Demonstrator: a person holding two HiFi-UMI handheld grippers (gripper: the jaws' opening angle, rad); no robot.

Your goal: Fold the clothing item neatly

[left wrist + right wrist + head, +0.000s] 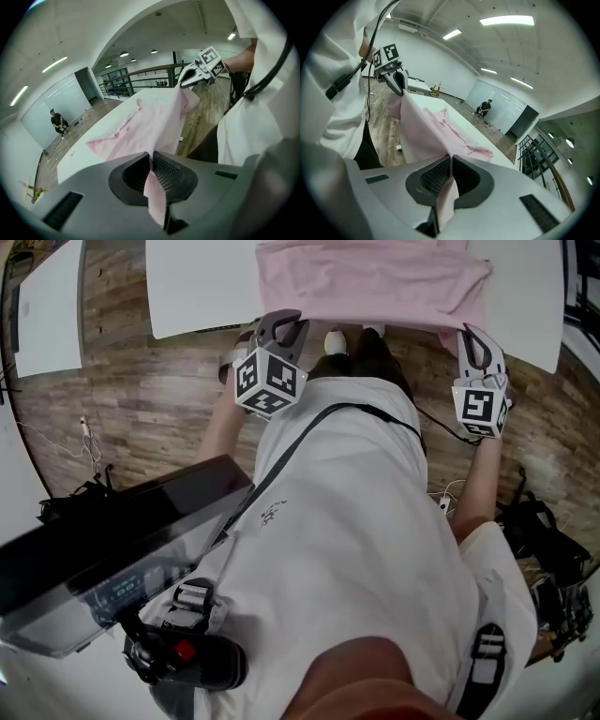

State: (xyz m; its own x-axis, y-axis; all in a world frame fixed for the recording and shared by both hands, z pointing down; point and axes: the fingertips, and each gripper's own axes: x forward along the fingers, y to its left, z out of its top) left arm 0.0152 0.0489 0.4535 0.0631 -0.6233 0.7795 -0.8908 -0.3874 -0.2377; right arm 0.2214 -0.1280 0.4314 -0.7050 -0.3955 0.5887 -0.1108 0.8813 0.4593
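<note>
A pale pink garment (375, 282) lies on the white table (197, 287), its near edge lifted off the table's front. My left gripper (281, 329) is shut on the garment's near left corner, and the cloth (154, 126) runs from its jaws up over the table. My right gripper (476, 345) is shut on the near right corner, the pink cloth (426, 131) stretching away from its jaws. Each gripper view shows the other gripper (190, 77) (396, 79) pinching the opposite corner. A strip of cloth hangs behind each pair of jaws.
The person holding the grippers wears a white top (356, 549) and stands on a wooden floor (141, 399). A second white table (47, 306) stands at the left. A dark device (112, 540) hangs at the lower left. Another person (485, 107) crouches far off.
</note>
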